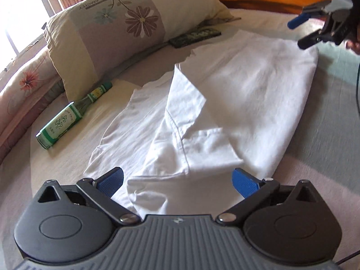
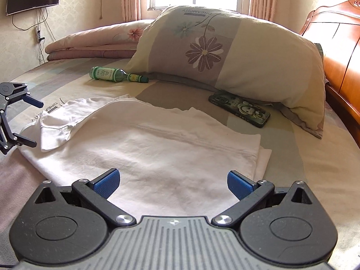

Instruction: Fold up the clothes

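A white T-shirt (image 1: 247, 94) lies partly folded on the bed, one side and its sleeve (image 1: 186, 121) laid over the body. My left gripper (image 1: 177, 180) hovers open at the shirt's near end, fabric lying between its blue pads (image 1: 112, 180) without being pinched. In the right wrist view the same shirt (image 2: 157, 148) spreads out in front of my right gripper (image 2: 172, 183), which stands open over the cloth edge. The right gripper (image 1: 299, 33) also shows at the top right of the left view, open. The left gripper (image 2: 33, 121) shows open at the left edge of the right view.
A large flowered pillow (image 2: 225, 51) lies behind the shirt. A green glass bottle (image 2: 112, 75) rests on its side beside it, and a phone in a dark case (image 2: 239, 110) lies near the pillow's corner. A folded quilt (image 2: 94, 40) and the wooden headboard (image 2: 344, 51) border the bed.
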Motion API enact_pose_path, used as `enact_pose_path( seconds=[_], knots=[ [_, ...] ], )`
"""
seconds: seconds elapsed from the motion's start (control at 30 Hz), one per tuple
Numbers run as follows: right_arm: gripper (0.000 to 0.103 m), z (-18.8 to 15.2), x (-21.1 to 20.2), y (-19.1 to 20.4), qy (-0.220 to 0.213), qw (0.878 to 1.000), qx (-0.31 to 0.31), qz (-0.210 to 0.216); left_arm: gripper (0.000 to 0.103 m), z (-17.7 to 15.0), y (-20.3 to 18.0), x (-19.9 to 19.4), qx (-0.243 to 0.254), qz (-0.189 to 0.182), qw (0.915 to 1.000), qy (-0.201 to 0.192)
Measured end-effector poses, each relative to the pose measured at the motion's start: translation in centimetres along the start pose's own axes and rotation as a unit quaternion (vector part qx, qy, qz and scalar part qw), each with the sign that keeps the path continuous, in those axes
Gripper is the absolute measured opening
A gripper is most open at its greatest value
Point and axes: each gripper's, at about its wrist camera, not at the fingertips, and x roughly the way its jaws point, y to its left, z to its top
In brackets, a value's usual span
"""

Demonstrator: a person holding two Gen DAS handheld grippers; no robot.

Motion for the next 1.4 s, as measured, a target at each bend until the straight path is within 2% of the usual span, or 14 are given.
enact_pose_path(
  seconds=[0.1, 0.17, 0.3, 0.4, 0.53, 0.67, 0.73, 0.83, 0.93, 1.0, 1.13, 1.23, 1.27, 1.4],
  knots=[
    [0.103, -0.1, -0.4, 0.8, -0.002, 1.0, -0.004, -0.003, 0.102, 0.0, -0.1, 1.2, 0.022, 0.026, 0.9993, 0.017],
    [0.103, -0.2, -0.8, 1.2, -0.004, 1.0, -0.004, -0.006, 0.102, 0.4, 0.7, 1.5, 0.01, 0.035, 0.9993, 0.008],
    [0.103, 0.3, -1.2, 1.3, -0.008, 1.0, 0.002, -0.009, 0.102, 0.5, 4.3, 1.7, -0.076, 0.051, 0.9957, -0.015],
    [0.103, 0.5, -1.4, 1.4, -0.012, 1.0, 0.001, -0.009, 0.102, -0.3, 7.9, 2.2, -0.152, 0.083, 0.9847, -0.012],
    [0.103, 0.4, -1.1, 1.6, -0.005, 1.0, 0.004, -0.008, 0.102, -1.8, 12.2, 3.2, -0.241, 0.141, 0.9602, 0.015],
    [0.103, 0.0, -1.2, 2.3, -0.003, 1.0, -0.002, -0.001, 0.102, -3.0, 12.3, 1.7, -0.273, 0.125, 0.9537, -0.008],
    [0.103, -0.1, -1.1, 2.6, -0.003, 1.0, -0.005, 0.005, 0.102, -3.1, 11.1, 0.4, -0.268, 0.102, 0.9575, -0.032],
    [0.103, -0.2, -0.8, 3.2, -0.002, 1.0, -0.009, 0.017, 0.102, -3.0, 8.8, -1.0, -0.252, 0.024, 0.9647, -0.074],
    [0.103, -0.5, 0.1, 3.5, 0.004, 1.0, -0.004, 0.025, 0.102, -3.2, 7.0, -1.2, -0.248, -0.073, 0.961, -0.1],
    [0.103, -0.6, 0.7, 3.7, 0.008, 1.0, -0.001, 0.03, 0.102, -3.6, 5.9, -0.7, -0.243, -0.104, 0.96, -0.091],
    [0.103, -1.7, 1.5, 3.4, 0.025, 0.999, 0.012, 0.03, 0.102, -6.1, 4.9, 0.7, -0.263, -0.101, 0.9594, -0.011],
    [0.103, -3.3, 1.5, 2.2, 0.051, 0.998, 0.035, 0.012, 0.102, -7.6, 4.5, -0.7, -0.253, -0.078, 0.9643, 0.001],
    [0.103, -3.7, 1.4, 1.7, 0.056, 0.997, 0.047, 0.009, 0.102, -7.5, 4.6, -1.3, -0.252, -0.071, 0.9651, 0.002],
    [0.103, -3.7, 0.5, 1.1, 0.032, 0.997, 0.072, 0.019, 0.102, -4.8, 3.9, -3.0, -0.219, -0.088, 0.9695, -0.066]
  ],
)
